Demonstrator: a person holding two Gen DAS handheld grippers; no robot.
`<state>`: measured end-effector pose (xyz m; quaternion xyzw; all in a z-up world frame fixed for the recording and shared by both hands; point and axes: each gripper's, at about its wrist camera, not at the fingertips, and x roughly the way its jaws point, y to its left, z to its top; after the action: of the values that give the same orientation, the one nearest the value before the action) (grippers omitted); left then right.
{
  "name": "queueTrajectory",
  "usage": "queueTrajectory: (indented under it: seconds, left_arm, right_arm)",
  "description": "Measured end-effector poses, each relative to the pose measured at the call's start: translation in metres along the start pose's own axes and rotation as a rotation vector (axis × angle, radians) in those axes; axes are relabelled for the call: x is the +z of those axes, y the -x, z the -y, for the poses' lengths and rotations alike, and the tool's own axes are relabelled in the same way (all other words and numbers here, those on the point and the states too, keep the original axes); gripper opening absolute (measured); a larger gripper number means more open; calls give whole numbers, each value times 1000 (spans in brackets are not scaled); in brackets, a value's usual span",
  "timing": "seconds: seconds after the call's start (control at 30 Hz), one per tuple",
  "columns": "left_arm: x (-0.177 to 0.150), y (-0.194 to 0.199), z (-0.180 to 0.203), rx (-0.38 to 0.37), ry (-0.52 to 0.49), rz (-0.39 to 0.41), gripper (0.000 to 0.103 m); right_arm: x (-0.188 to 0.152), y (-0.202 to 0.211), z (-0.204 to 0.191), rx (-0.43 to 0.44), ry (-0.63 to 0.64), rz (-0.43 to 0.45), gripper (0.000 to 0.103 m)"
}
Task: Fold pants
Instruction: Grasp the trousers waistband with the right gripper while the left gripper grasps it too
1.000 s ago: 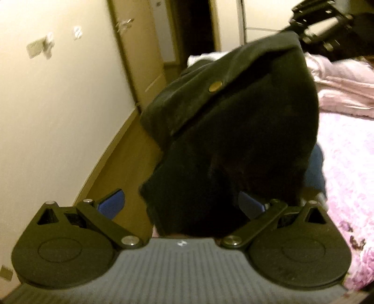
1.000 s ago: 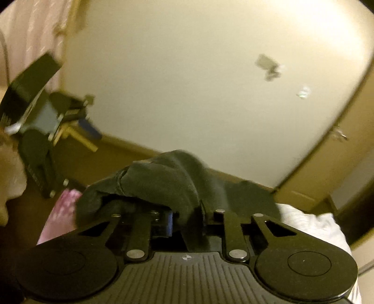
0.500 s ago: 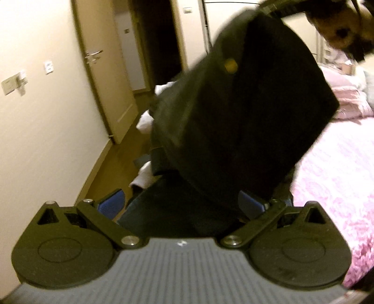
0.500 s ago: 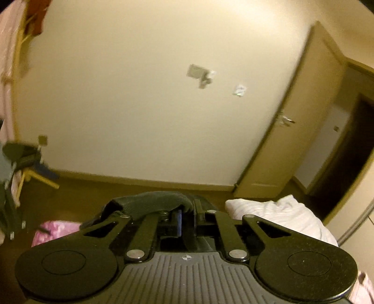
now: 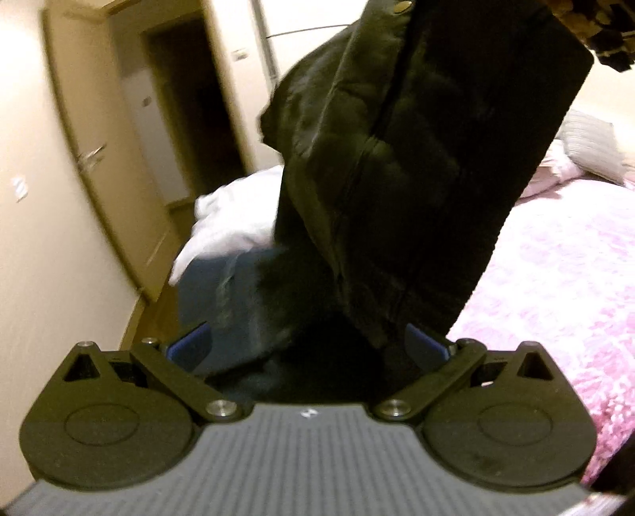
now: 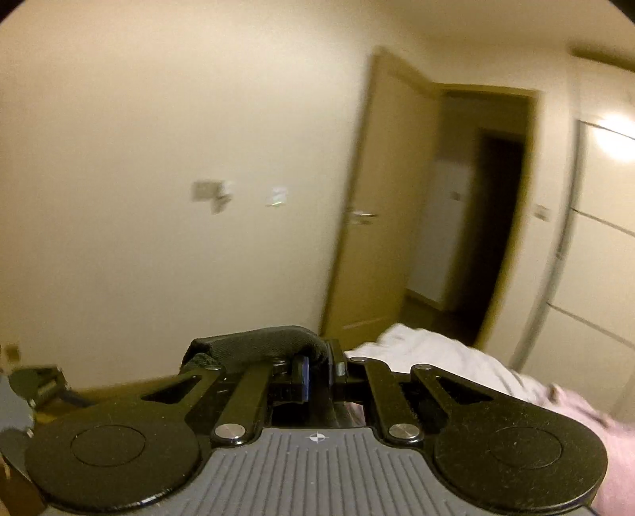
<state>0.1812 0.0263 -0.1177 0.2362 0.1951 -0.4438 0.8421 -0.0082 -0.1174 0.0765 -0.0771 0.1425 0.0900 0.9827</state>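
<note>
Left gripper (image 5: 305, 345): jaws spread wide, blue pads at either side, nothing pinched. Dark pants (image 5: 397, 158) hang in front of it, long axis running steeply from the top right of the left wrist view down to the near centre, tilted left at the bottom. Waistband end is up: a brass button (image 5: 405, 5) sits at the top edge, and a seam runs down the middle of the cloth. The top of the garment is cut off by the frame; the lower end drops behind the gripper body, so the hem can't be seen. The fabric is mostly black with little detail, and the folds are hard to read.

Right gripper (image 6: 317, 369): jaws closed tight on a rolled edge of the pants (image 6: 258, 343), which bulges up and to the left of the fingers. The rest of the cloth is hidden below the gripper body.

Pink floral bed (image 5: 563, 258) on the right, below and behind the pants. White bedding (image 5: 234, 230) heaped at the far left end, blurred. Door (image 6: 381, 206) far, blurred.
</note>
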Motion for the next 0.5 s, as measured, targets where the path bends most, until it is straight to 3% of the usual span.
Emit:
queueTrajectory:
  seconds: [0.13, 0.23, 0.37, 0.5]
  left_arm:
    - [34, -17, 42, -83, -79, 31, 102]
    - [67, -42, 94, -165, -149, 50, 102]
    - [107, -78, 182, -270, -228, 58, 102]
    - [129, -113, 267, -391, -252, 20, 102]
  right_arm:
    - [-11, 79, 68, -133, -244, 2, 4]
    - [-46, 151, 128, -280, -485, -32, 4]
    - [-127, 252, 212, -509, -770, -103, 6]
    - [-246, 351, 293, -723, -908, -302, 11]
